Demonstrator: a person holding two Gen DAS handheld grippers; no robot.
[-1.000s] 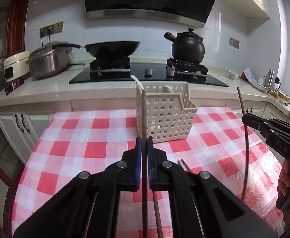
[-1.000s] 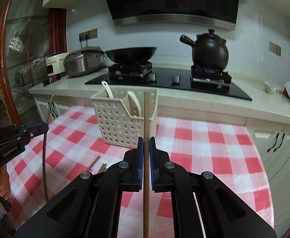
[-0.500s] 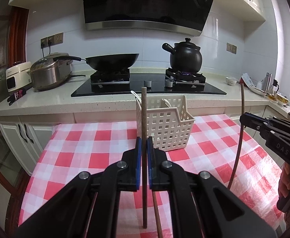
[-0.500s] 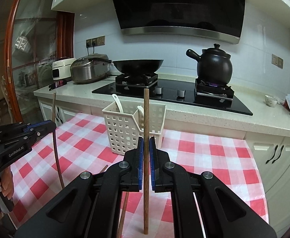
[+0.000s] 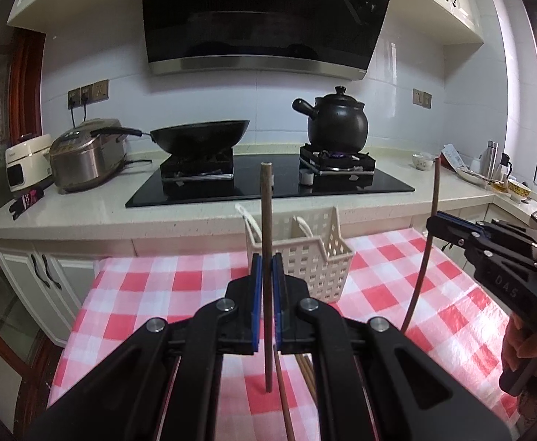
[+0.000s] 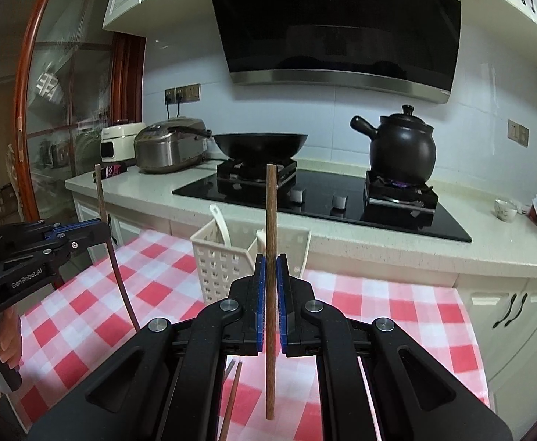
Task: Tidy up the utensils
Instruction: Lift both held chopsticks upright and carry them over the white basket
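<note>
My left gripper (image 5: 267, 268) is shut on a brown chopstick (image 5: 267, 228), held upright above the checked tablecloth. My right gripper (image 6: 271, 268) is shut on a second brown chopstick (image 6: 270, 217), also upright. Each gripper shows in the other's view with its stick: the right one (image 5: 432, 222) at the right, the left one (image 6: 103, 226) at the left. A white slotted utensil basket (image 5: 305, 257) stands at the table's far edge with white spoon handles (image 6: 219, 217) in it; it also shows in the right wrist view (image 6: 224, 261). More chopsticks (image 5: 307, 371) lie on the cloth below the grippers.
The red-and-white checked table (image 5: 150, 294) stands against a counter with a black hob (image 5: 268, 183), a wok (image 5: 202, 137), a black clay pot (image 5: 336, 123) and a rice cooker (image 5: 84, 154). Cabinet doors (image 6: 507, 312) are at the right. Bottles and bowls (image 5: 496, 172) crowd the right counter.
Both grippers have risen with their chopsticks, whose lower tips now hang above the cloth. The basket appears lower and farther in both views.
</note>
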